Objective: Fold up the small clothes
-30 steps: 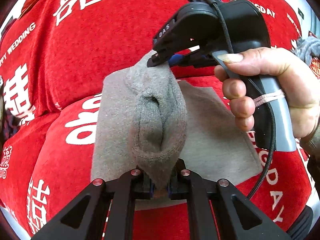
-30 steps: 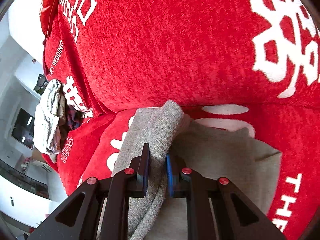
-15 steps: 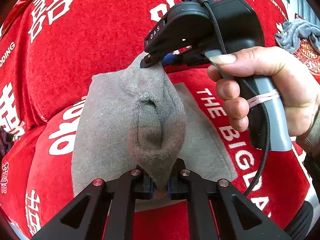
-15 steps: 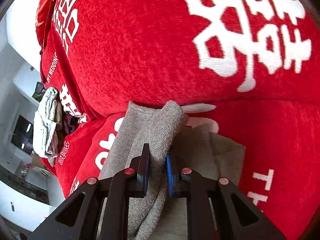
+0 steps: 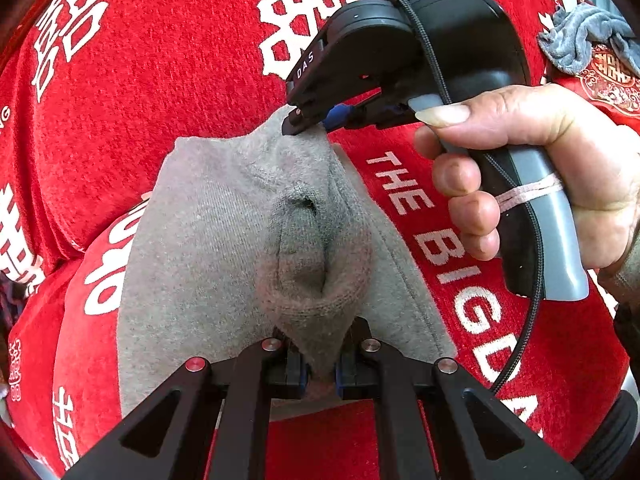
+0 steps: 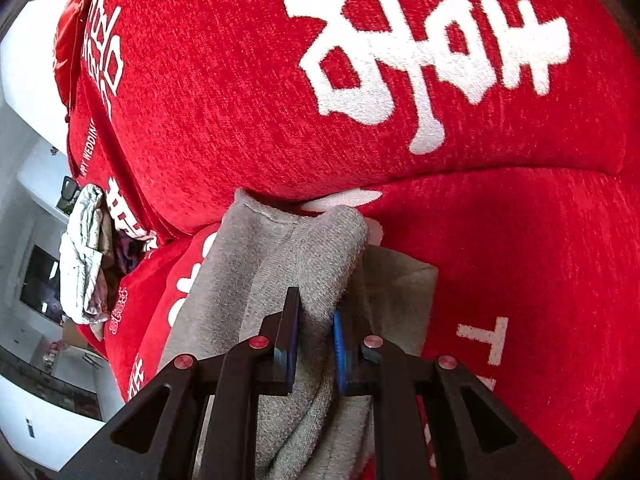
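A small grey knit garment (image 5: 208, 248) lies on the red sofa seat, with one edge lifted and doubled over the rest of it. My left gripper (image 5: 320, 376) is shut on the near end of that lifted edge. At the far end, against the sofa back, my right gripper (image 5: 316, 120) is shut on the same edge, held by a hand (image 5: 540, 168). In the right wrist view the right gripper (image 6: 316, 344) pinches a thick roll of the grey garment (image 6: 308, 256), whose lower layer spreads flat to the right.
The red sofa cover (image 5: 180, 60) with white lettering fills both views; its back cushion (image 6: 360, 80) rises just behind the garment. A grey-blue cloth (image 5: 580, 36) lies at the far right. More crumpled clothes (image 6: 84, 256) are piled at the sofa's left end.
Both grippers have carried the lifted grey edge sideways across the seat and a little lower. The flat layer to the right looks narrower now. Both grips have stayed the same.
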Demonstrator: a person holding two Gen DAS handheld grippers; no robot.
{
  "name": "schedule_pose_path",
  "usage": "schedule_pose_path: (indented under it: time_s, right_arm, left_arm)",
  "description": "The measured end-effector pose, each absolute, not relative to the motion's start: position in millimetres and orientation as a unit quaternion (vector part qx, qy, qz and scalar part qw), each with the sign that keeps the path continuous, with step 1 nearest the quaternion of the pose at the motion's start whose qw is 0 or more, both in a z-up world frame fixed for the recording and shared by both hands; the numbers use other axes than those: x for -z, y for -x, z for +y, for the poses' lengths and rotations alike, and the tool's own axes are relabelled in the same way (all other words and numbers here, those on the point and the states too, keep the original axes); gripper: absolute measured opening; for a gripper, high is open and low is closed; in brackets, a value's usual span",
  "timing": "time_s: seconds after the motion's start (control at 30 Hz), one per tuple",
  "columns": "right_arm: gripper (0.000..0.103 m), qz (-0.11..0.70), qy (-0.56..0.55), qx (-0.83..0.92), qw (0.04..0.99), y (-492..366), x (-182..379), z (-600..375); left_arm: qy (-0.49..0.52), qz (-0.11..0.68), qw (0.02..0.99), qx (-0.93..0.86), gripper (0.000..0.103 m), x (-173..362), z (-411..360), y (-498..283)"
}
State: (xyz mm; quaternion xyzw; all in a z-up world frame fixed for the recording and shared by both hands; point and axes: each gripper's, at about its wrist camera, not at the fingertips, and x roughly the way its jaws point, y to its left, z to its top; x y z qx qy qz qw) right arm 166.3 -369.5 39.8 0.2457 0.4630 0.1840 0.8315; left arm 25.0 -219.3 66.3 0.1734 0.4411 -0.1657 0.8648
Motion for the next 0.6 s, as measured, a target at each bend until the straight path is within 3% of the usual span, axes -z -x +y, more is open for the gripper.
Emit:
schedule_pose_path:
  time_s: [0.6]
  right_arm:
    - [0.016, 0.457, -0.248, -0.168, 0.838, -161, -35, -378]
  left_arm:
    - [-0.135, 0.455, 0.860, 0.185, 0.010, -59, -212, -36]
